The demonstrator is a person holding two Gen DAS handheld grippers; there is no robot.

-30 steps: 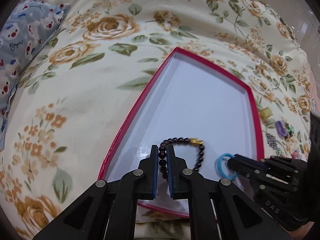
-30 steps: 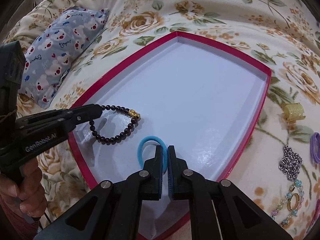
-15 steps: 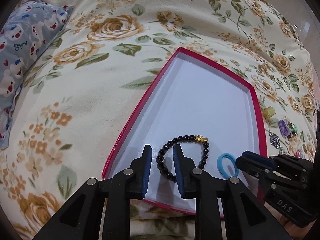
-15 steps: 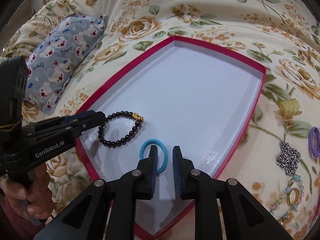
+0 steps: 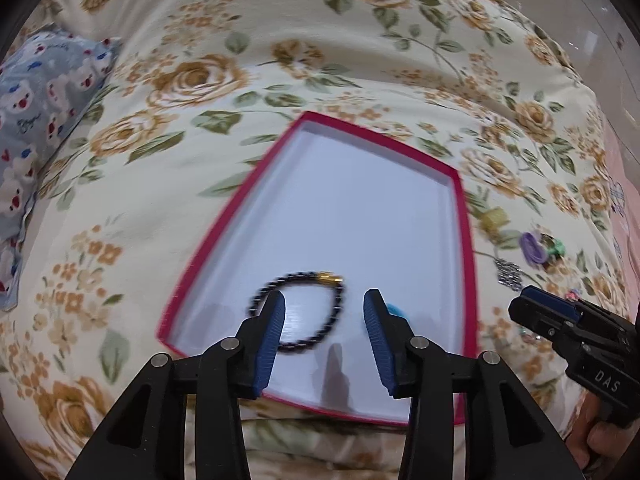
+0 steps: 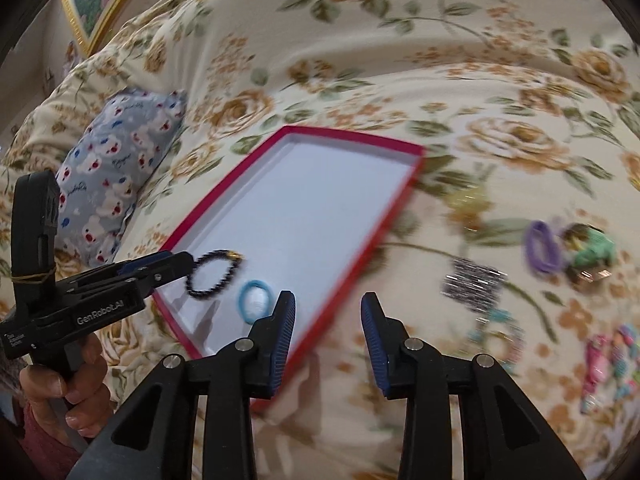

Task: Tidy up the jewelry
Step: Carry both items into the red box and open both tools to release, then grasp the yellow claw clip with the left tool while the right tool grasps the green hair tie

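Observation:
A red-rimmed white tray (image 5: 466,240) (image 6: 352,248) lies on a floral bedspread. In it lie a dark bead bracelet with a gold charm (image 5: 304,312) (image 6: 214,276) and a blue hair ring (image 6: 255,300), half hidden behind my finger in the left wrist view (image 5: 394,310). My left gripper (image 5: 324,320) is open and empty above the tray's near end; it also shows in the right wrist view (image 6: 188,266). My right gripper (image 6: 328,320) is open and empty over the tray's right rim.
Right of the tray lie loose pieces: a yellow claw clip (image 6: 466,200), a purple hair ring (image 6: 542,246), a green clip (image 6: 592,248), a silver chain piece (image 6: 472,286), pastel bead strands (image 6: 496,334). A blue bear-print pillow (image 6: 116,184) lies to the left.
Both grippers opened, let go of the bracelet and the blue ring in the tray, and pulled back. The right gripper swung right toward the loose pieces.

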